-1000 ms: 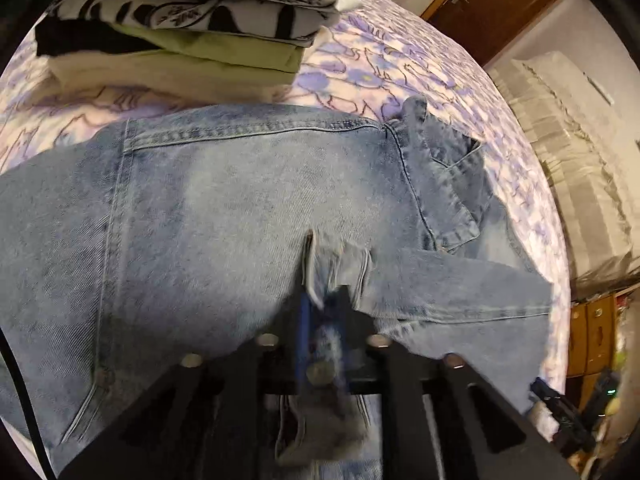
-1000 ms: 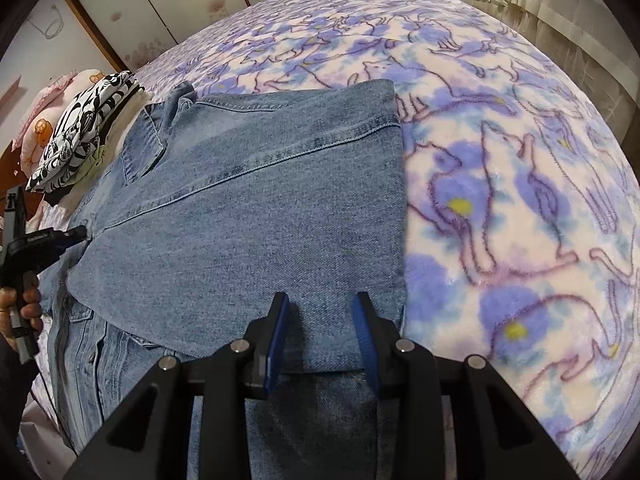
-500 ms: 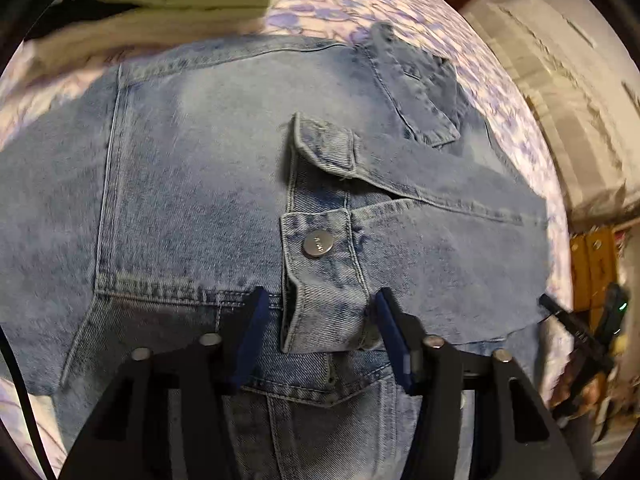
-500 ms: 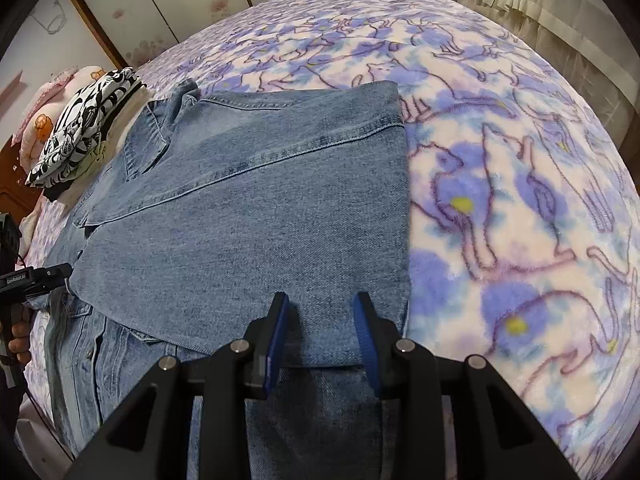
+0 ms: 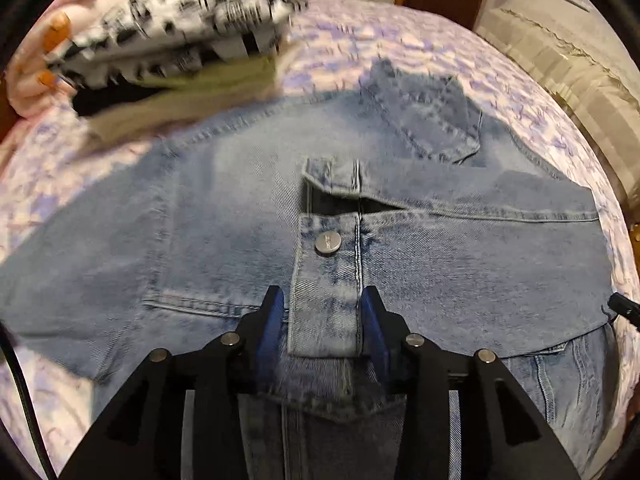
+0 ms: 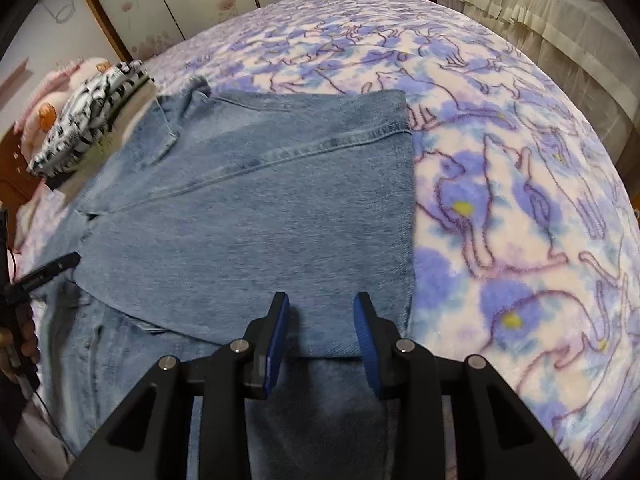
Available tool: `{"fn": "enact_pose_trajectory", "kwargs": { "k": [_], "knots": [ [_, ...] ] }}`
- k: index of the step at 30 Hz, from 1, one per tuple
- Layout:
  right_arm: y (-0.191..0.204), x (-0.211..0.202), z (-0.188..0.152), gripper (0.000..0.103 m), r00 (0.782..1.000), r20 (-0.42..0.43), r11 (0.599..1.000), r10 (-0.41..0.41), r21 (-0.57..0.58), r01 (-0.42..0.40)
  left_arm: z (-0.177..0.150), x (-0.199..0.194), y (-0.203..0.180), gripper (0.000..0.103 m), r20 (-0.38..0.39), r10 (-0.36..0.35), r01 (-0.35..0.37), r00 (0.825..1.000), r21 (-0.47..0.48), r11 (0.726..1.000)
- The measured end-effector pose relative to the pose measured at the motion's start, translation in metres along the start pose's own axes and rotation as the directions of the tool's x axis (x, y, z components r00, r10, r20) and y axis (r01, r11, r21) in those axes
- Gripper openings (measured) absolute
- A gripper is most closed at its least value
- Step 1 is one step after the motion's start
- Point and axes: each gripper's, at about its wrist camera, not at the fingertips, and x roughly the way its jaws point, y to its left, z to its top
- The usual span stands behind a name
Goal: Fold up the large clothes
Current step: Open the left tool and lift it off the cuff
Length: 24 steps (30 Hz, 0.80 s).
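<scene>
Since earlier frame: your left gripper [image 5: 322, 322] released cuff [image 5: 326, 280], jaws just opened, now part-open astride it, pads clear. Jacket [image 6: 248, 216] flat on bed [image 6: 520, 160]; sleeves folded in, body folds left. Clothes stack [image 5: 180, 40] touching jacket's far edge: obstacle. Your right gripper [image 6: 322, 324] part-open at hem, gripping nothing.

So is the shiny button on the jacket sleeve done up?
No, the button on the cuff shows bare, with nothing fastened over it.
</scene>
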Motion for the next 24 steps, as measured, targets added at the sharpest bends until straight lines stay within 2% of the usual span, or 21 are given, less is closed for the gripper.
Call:
{"fn": "enact_pose_trajectory", "kwargs": {
  "k": [1,3,5,7,11,14,16,18,21,24],
  "knots": [
    [0.005,-0.005,0.0,0.034,1.0,0.019,1.0,0.003,-0.008,-0.003,-0.001,-0.01,-0.004,0.039,0.026,0.021,-0.021,0.999,0.012,1.0],
    [0.019,-0.01,0.001,0.034,0.999,0.042,0.999,-0.003,-0.04,0.005,-0.003,-0.023,-0.014,0.044,0.053,0.015,-0.017,0.998,0.036,0.999],
    [0.037,-0.009,0.003,0.034,0.999,0.049,0.997,0.004,-0.074,0.0,-0.002,-0.029,-0.026,0.061,0.063,0.0,-0.003,0.998,0.05,0.999],
    [0.06,-0.002,0.006,0.034,0.999,0.039,0.994,0.033,-0.106,-0.029,0.001,-0.027,-0.04,0.062,0.069,-0.031,0.028,0.997,0.044,0.999],
    [0.106,0.02,0.006,0.034,0.997,0.003,0.984,0.079,-0.163,-0.078,0.002,-0.006,-0.064,0.062,0.028,-0.075,0.075,0.997,0.002,0.997],
    [0.119,0.037,0.002,0.034,0.998,-0.028,0.979,0.057,-0.194,-0.061,-0.004,0.015,-0.073,0.062,-0.036,-0.061,0.061,0.997,0.003,0.998],
    [0.109,0.049,-0.002,0.033,0.998,-0.056,0.983,0.021,-0.179,-0.031,-0.008,0.027,-0.073,0.062,-0.067,-0.035,0.036,0.997,0.017,0.999],
    [0.088,0.044,-0.005,0.033,0.999,-0.043,0.989,0.012,-0.146,-0.018,-0.012,0.025,-0.069,0.062,-0.048,-0.06,0.061,0.997,0.029,0.998],
    [0.054,0.034,-0.008,0.033,0.994,-0.015,0.989,-0.107,-0.104,0.105,-0.015,0.02,-0.065,0.062,-0.049,-0.076,0.079,0.996,0.05,0.996],
    [0.013,0.022,-0.011,0.033,0.99,-0.009,0.99,-0.139,-0.01,0.139,-0.015,0.018,-0.064,0.062,-0.053,-0.083,0.086,0.995,0.055,0.995]
  ]
}}
